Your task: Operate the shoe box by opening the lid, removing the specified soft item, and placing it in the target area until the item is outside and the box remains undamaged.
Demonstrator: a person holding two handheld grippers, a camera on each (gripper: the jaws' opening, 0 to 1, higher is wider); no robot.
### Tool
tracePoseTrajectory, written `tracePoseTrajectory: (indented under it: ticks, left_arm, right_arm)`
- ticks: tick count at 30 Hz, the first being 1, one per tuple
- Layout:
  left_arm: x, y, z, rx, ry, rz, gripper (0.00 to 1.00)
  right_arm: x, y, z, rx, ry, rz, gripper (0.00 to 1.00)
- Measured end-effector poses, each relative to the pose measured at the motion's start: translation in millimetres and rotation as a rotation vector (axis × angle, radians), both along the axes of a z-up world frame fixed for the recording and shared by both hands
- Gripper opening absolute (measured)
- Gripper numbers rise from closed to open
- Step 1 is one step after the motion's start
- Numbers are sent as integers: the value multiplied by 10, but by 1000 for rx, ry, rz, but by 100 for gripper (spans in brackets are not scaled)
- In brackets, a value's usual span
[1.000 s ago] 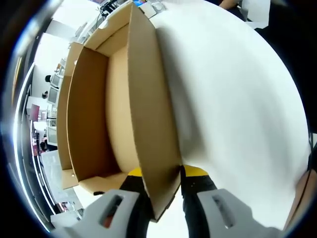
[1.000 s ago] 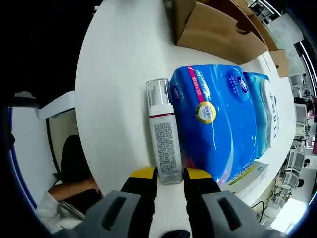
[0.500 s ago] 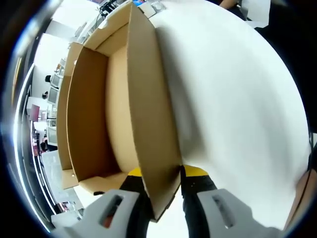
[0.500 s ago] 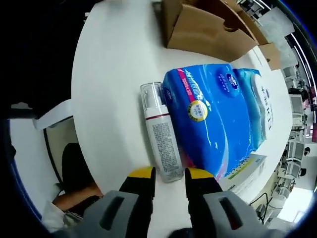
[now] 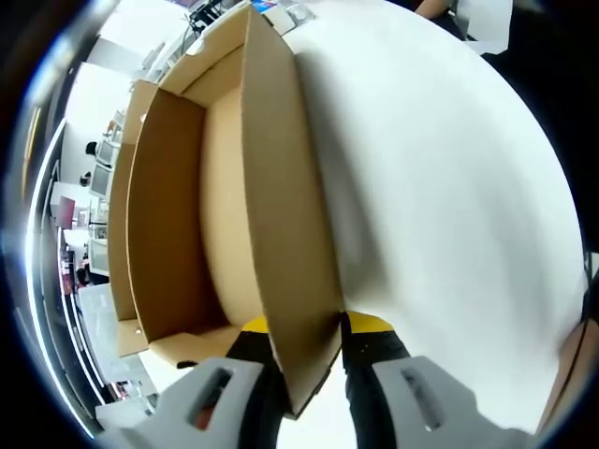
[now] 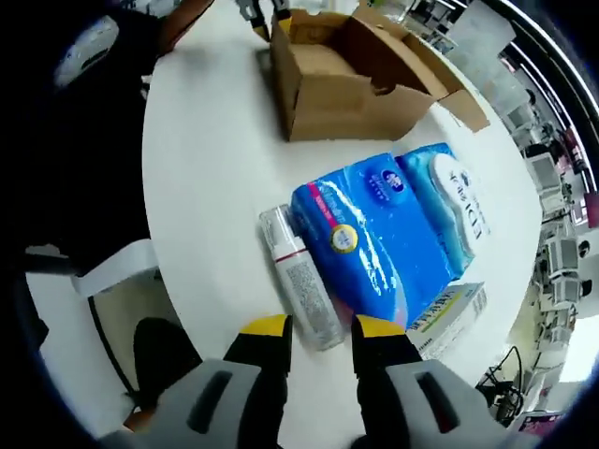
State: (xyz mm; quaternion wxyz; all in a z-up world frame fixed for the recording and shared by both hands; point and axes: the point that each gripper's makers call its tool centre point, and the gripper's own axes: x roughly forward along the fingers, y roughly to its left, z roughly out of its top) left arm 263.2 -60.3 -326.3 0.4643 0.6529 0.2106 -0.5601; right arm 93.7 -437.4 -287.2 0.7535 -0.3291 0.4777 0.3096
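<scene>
Left gripper view: left gripper (image 5: pixel 306 329) pinches the shoe box (image 5: pixel 281 234) wall at six o'clock; a yank could tear it. Right gripper (image 6: pixel 321 326), jaws spread, hovers behind the tissue pack (image 6: pixel 384 234), outside at one o'clock.

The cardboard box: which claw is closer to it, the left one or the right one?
Left. The left claw pinches the cardboard box wall between its jaws. The right claw is far back across the white table, by the pump bottle and blue tissue pack.
</scene>
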Motion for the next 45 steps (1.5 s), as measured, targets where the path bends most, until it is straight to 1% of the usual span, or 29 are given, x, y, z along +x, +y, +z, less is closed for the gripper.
tracePoseTrajectory:
  ticks: [1, 2, 3, 4, 5, 6, 7, 8, 9, 10, 11, 14, 15, 17, 20, 22, 25, 29, 33, 36, 37, 39, 40, 43, 44, 45]
  left_arm:
    - [1, -1, 0, 0, -1, -1, 20]
    - [2, -1, 0, 0, -1, 0, 20]
    - [2, -1, -1, 1, -1, 0, 20]
    - [4, -2, -1, 2, -1, 0, 20]
    - [5, -2, -1, 2, -2, 1, 20]
    - [6, -3, -1, 2, -2, 0, 20]
    - [6, -4, -1, 1, -2, 0, 20]
    - [6, -4, -1, 1, -2, 0, 20]
    - [7, -4, -1, 1, -2, -1, 20]
    - [6, -4, -1, 2, -2, -1, 20]
    - [5, -5, -1, 3, -3, -1, 20]
    - [5, -7, 0, 1, -2, -2, 20]
    - [3, -8, 1, -3, 0, -3, 20]
    - [9, -9, 8, -18, 12, -2, 20]
    - [-11, -8, 6, -27, 19, -6, 20]
    - [-30, -6, 3, -29, 21, -8, 20]
    - [-47, -4, 1, -28, 21, -9, 20]
    - [-45, -14, 6, -36, 28, -12, 20]
    - [-60, -12, 7, -42, 35, -12, 19]
    - [-66, -10, 8, -46, 38, -13, 19]
    - [-68, -9, 7, -47, 38, -14, 19]
    - [-70, -8, 6, -48, 40, -16, 19]
    - [-69, -8, 6, -48, 39, -16, 19]
    - [-67, -6, 3, -47, 39, -15, 19]
    - [-65, -5, 2, -46, 39, -14, 19]
    - [-64, -6, 1, -45, 39, -14, 19]
  right_arm:
    - [46, 53, 72, 40, -15, -41, 26]
    - [88, 84, 128, 58, -30, -59, 26]
    - [143, 135, 194, 81, -52, -57, 27]
    - [271, 229, 345, 126, -107, -63, 28]
    - [303, 247, 384, 138, -119, -74, 30]
    - [391, 290, 498, 170, -142, -104, 32]
    - [466, 315, 584, 182, -167, -120, 33]
    - [553, 333, 678, 185, -200, -131, 34]
    - [649, 376, 781, 190, -240, -119, 36]
    - [765, 462, 907, 223, -277, -125, 36]
    - [889, 514, 1017, 254, -301, -166, 36]
    - [1162, 600, 1177, 273, -337, -197, 41]
    - [1244, 604, 1198, 268, -343, -215, 42]
    - [1477, 603, 1256, 254, -348, -245, 43]
    - [1716, 698, 1313, 294, -344, -290, 45]
    - [1864, 766, 1347, 295, -344, -291, 46]
    - [2033, 862, 1392, 293, -346, -282, 47]
    - [2228, 907, 1416, 280, -338, -282, 47]
    - [2379, 961, 1349, 279, -321, -325, 48]
    - [2514, 934, 1279, 273, -323, -366, 53]
    - [2551, 935, 1236, 278, -309, -387, 54]
    - [2605, 935, 1165, 288, -295, -424, 54]
    - [2578, 973, 1119, 288, -294, -432, 54]
    - [2624, 967, 1029, 298, -268, -477, 55]
    - [2678, 946, 990, 310, -255, -496, 57]
    - [2726, 900, 943, 327, -240, -551, 59]
